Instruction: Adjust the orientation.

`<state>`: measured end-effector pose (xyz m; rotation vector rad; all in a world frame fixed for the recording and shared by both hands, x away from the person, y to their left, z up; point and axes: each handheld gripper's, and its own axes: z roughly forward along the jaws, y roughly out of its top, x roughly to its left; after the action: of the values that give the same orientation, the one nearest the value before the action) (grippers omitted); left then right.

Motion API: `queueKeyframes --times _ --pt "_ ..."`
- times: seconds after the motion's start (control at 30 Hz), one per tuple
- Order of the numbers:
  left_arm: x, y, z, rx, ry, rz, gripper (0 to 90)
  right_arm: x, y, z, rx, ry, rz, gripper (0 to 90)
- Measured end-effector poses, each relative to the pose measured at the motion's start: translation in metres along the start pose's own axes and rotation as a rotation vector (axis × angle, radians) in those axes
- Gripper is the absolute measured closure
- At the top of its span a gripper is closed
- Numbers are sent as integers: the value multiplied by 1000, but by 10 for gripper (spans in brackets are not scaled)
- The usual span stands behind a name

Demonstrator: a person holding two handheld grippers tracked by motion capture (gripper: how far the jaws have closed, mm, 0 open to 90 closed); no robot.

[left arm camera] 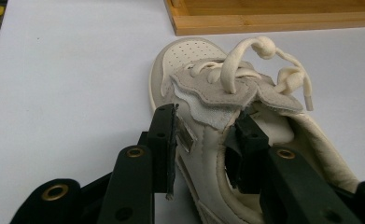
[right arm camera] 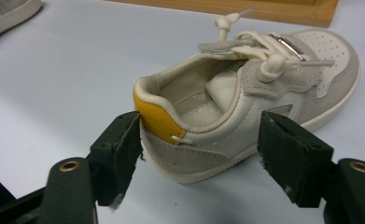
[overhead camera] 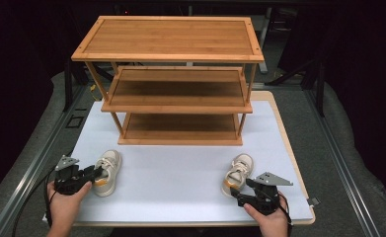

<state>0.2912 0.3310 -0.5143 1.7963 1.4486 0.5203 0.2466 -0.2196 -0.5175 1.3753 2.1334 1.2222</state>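
Cream suede shoe (left arm camera: 208,140), bamboo rack (overhead camera: 173,79), black tool (left arm camera: 203,140)

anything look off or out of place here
Nothing is damaged or spilled. Both shoes sit on the white mat in front of the rack, whose shelves are bare. The left shoe has its side wall clamped by the left gripper; the right shoe stands upright between the open right gripper jaws.

Pale table top (overhead camera: 180,182), wood-edged, under both tongs. Grey floor (overhead camera: 358,148) either side, metal rails along it. Dark room beyond.
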Motion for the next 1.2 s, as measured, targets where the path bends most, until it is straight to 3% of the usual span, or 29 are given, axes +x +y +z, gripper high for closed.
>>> queueKeyframes --times 0.1,0.43,0.53,0.63,0.77,0.83,0.93,1.03,1.13,1.17,1.2 --pt "1 0 0 1 -1 3 655 6 1 -3 -6 -33 -38 318" --pt "0 0 0 1 3 9 653 5 3 -8 -99 -88 45 329" --pt "-1 0 0 1 5 10 652 7 7 -5 -149 -106 29 350" --pt "-1 0 0 2 6 10 652 8 9 -4 -164 -123 33 359" --pt "0 0 0 1 2 8 651 5 11 8 -116 -196 58 413" --pt "0 0 0 -1 0 5 650 0 10 15 -61 -228 74 417" --pt "0 0 0 -2 -2 0 650 -7 9 14 -61 -201 112 427" --pt "0 0 0 -1 -2 2 650 -9 9 12 -57 -203 113 476" --pt "0 0 0 -1 -3 1 650 -12 10 6 -57 -264 100 520" --pt "1 -1 1 -2 -8 -1 646 -15 9 4 -58 -254 104 539" --pt "0 -1 2 -6 -13 -8 639 -19 8 1 -67 -278 115 555"
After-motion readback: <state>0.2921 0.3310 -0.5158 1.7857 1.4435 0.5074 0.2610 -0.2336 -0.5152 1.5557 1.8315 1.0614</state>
